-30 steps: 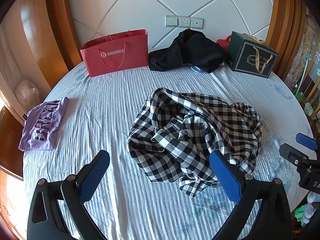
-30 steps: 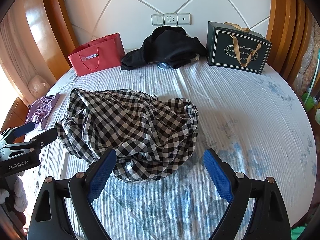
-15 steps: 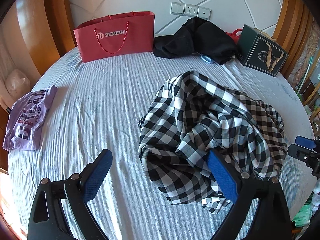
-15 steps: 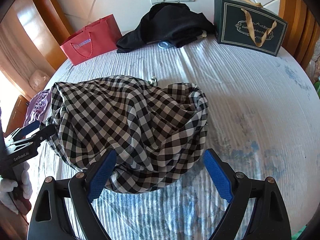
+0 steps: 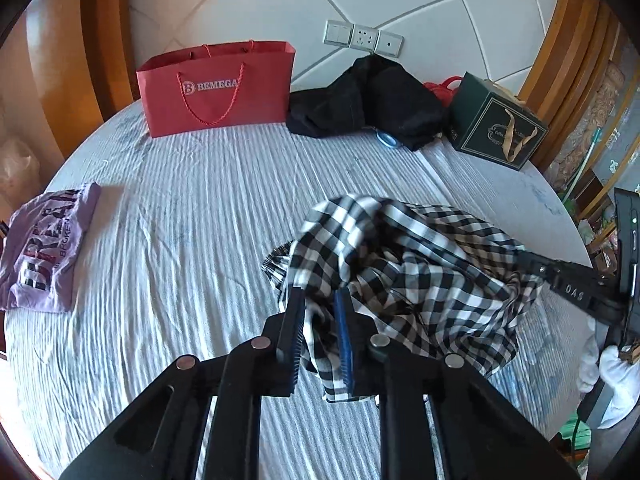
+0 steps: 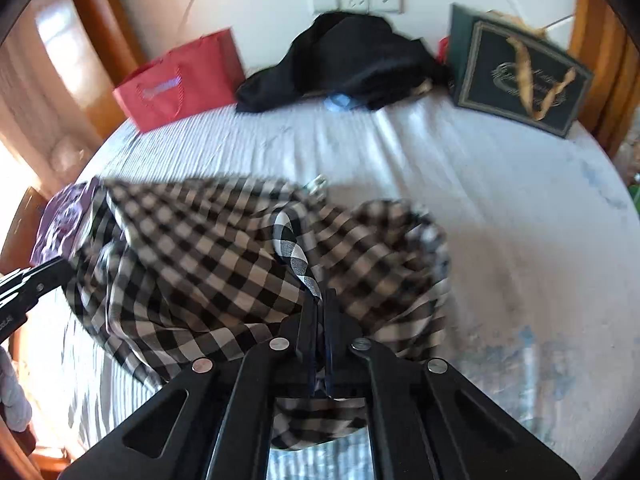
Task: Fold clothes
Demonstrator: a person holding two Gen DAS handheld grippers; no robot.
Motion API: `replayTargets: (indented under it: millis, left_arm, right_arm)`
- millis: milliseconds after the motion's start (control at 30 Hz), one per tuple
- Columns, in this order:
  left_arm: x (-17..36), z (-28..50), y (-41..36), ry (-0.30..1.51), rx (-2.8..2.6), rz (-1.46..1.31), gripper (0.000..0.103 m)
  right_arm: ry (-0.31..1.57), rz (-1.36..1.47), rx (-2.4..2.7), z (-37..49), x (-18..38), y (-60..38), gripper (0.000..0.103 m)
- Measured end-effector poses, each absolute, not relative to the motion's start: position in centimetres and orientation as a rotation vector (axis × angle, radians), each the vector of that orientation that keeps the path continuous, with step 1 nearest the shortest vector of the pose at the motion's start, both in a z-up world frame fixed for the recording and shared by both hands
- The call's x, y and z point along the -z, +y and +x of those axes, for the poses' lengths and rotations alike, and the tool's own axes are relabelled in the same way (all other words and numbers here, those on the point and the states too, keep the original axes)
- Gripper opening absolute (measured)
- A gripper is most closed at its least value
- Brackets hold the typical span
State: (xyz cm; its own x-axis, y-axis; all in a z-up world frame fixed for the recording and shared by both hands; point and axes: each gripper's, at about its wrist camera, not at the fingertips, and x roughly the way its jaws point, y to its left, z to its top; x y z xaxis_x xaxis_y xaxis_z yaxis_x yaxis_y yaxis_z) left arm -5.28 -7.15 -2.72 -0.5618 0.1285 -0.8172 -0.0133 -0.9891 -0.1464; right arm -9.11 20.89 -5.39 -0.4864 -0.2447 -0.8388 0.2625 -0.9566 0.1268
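Note:
A crumpled black-and-white checked shirt (image 5: pixel 420 276) lies on the round bed's white ribbed sheet (image 5: pixel 200 208). My left gripper (image 5: pixel 320 300) is shut on a fold at the shirt's near left edge. My right gripper (image 6: pixel 320 300) is shut on a bunched fold of the same shirt (image 6: pixel 224 264), which rises in a twisted peak from between its jaws. The right gripper also shows at the right edge of the left wrist view (image 5: pixel 576 284), reaching into the shirt. The left gripper shows at the left edge of the right wrist view (image 6: pixel 28 284).
A folded purple T-shirt (image 5: pixel 44 248) lies at the bed's left edge. At the headboard stand a red paper bag (image 5: pixel 216 88), a heap of black clothes (image 5: pixel 368 100) and a dark green gift box (image 5: pixel 496 128). The bed edge curves close on the right.
Both grippers moved forward and down onto the shirt and closed on its folds; one second ago both were open above it. The shirt is bunched up more.

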Motion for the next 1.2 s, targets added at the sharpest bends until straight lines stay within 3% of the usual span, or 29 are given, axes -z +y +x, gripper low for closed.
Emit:
replayTargets:
  millis: [133, 267, 300, 367, 400, 433, 500, 600, 733, 1000, 1200]
  left_arm:
    - [2.4, -5.3, -7.9, -0.165, -2.715, -1.408, 0.048]
    - [4.0, -5.5, -7.4, -0.148, -2.676, -1.439, 0.049]
    - [4.4, -5.5, -7.2, -0.140, -2.666, -1.448, 0.049]
    - [5.3, -5.5, -6.7, -0.124, -2.646, -1.467, 0.049]
    - [5.9, -5.6, -6.5, -0.110, -2.635, -1.488, 0.049]
    - [6.4, -5.8, -6.2, -0.096, -2.625, -1.510, 0.049]
    - [7.5, -6.0, -5.9, -0.090, -2.608, -1.537, 0.049]
    - [9.1, -6.2, -5.4, -0.085, -2.592, -1.554, 0.049]
    - [10.6, -6.5, -4.9, -0.094, -2.585, -1.554, 0.049]
    - [13.5, -8.0, -4.5, -0.139, -2.525, -1.652, 0.049]
    - [14.6, -8.5, -4.5, -0.172, -2.486, -1.696, 0.050]
  right_arm:
    - [-0.061, 1.305, 2.554, -8.6, 2.3, 24.8, 0.002]
    - [-0.121, 1.190, 2.562, -6.7, 0.2, 26.7, 0.004]
    - [-0.129, 1.181, 2.549, -6.2, 0.0, 26.7, 0.009]
    - [-0.146, 1.196, 2.513, -5.7, 0.5, 26.4, 0.031]
    - [-0.149, 1.231, 2.485, -5.9, 1.2, 26.0, 0.048]
    - [-0.151, 1.266, 2.459, -6.0, 1.9, 25.6, 0.052]
    - [-0.142, 1.327, 2.418, -6.2, 3.3, 25.0, 0.052]
    - [-0.111, 1.391, 2.350, -6.2, 5.2, 23.7, 0.062]
    - [-0.047, 1.462, 2.323, -6.8, 8.1, 22.0, 0.062]
    - [-0.116, 1.626, 2.224, -8.8, 14.3, 20.8, 0.061]
    - [-0.331, 1.696, 2.130, -9.7, 15.8, 22.1, 0.071]
